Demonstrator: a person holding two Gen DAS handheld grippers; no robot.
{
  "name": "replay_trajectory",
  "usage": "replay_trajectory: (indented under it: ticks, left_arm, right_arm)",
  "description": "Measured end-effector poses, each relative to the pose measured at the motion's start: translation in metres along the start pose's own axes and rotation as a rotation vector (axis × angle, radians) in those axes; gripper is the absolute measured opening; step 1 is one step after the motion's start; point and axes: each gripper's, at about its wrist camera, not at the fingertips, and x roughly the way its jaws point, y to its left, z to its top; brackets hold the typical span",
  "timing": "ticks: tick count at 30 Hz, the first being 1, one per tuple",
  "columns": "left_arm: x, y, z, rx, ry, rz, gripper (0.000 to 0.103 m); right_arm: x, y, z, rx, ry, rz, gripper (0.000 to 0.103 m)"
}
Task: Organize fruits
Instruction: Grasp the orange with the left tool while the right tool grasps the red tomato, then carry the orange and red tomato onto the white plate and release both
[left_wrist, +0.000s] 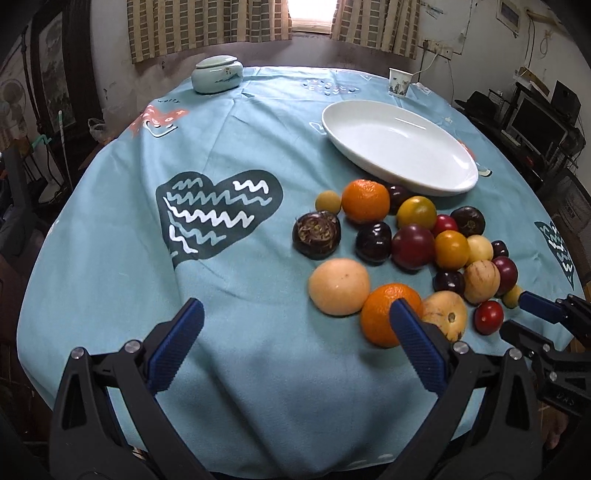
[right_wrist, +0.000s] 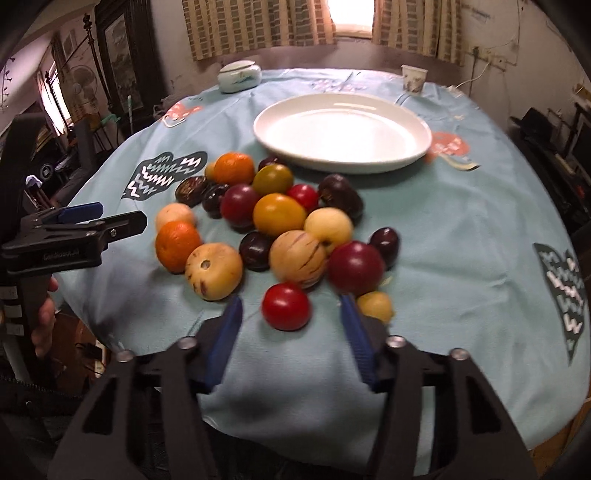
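Observation:
A pile of several fruits lies on the blue tablecloth in front of an empty white oval plate (left_wrist: 402, 147) (right_wrist: 343, 133). My left gripper (left_wrist: 295, 310) stands wide open low over the cloth; its right finger sits in front of an orange (left_wrist: 384, 310), and a pale round fruit (left_wrist: 339, 286) lies just beyond the gap. My right gripper (right_wrist: 291, 301) is open around a small red tomato (right_wrist: 286, 305) at the near edge of the pile, its pads clear of the tomato on both sides. A small yellow fruit (right_wrist: 375, 305) rests behind its right finger.
A pale lidded ceramic jar (left_wrist: 217, 74) and a paper cup (left_wrist: 400, 81) stand at the table's far edge. The round table (left_wrist: 110, 240) drops off on all sides. A hand (right_wrist: 42, 321) holds the left gripper's handle. Furniture and shelves ring the room.

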Motion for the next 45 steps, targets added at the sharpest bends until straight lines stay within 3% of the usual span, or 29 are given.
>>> replay_trajectory:
  ticks: [4, 6, 13, 20, 22, 24, 27, 33, 39, 45]
  left_arm:
    - [-0.001, -0.003, -0.006, 0.022, 0.021, -0.018, 0.101]
    - [0.002, -0.005, -0.009, 0.036, 0.042, -0.025, 0.101]
    - [0.012, -0.021, -0.012, 0.066, 0.092, -0.102, 0.101]
    - [0.035, -0.039, -0.012, 0.083, 0.144, -0.141, 0.099]
    - [0.038, -0.044, -0.009, 0.082, 0.132, -0.141, 0.094]
    - [0.041, -0.049, -0.008, 0.08, 0.128, -0.142, 0.068]
    - [0.042, -0.058, -0.004, 0.102, 0.111, -0.146, 0.049]
    - [0.04, -0.061, -0.002, 0.106, 0.09, -0.164, 0.043]
    - [0.013, -0.055, 0.003, 0.096, 0.0, -0.191, 0.043]
    - [-0.002, -0.058, 0.025, 0.113, -0.031, -0.207, 0.043]
  right_arm:
    - [0.024, 0.001, -0.001, 0.015, 0.068, 0.002, 0.04]
    - [0.024, -0.004, -0.003, 0.05, 0.054, 0.028, 0.033]
    - [0.005, -0.007, -0.005, 0.028, -0.001, -0.041, 0.033]
    - [0.002, -0.022, -0.007, 0.07, 0.007, -0.014, 0.033]
    - [0.0, -0.023, -0.008, 0.076, 0.004, -0.012, 0.034]
    - [0.0, -0.025, -0.009, 0.084, 0.006, -0.014, 0.034]
    - [0.001, -0.026, -0.01, 0.091, 0.012, -0.012, 0.034]
    - [0.001, -0.025, -0.01, 0.09, 0.01, -0.005, 0.034]
    - [-0.005, -0.021, -0.009, 0.085, -0.008, -0.002, 0.034]
    - [-0.018, -0.02, 0.014, 0.067, -0.054, 0.027, 0.034]
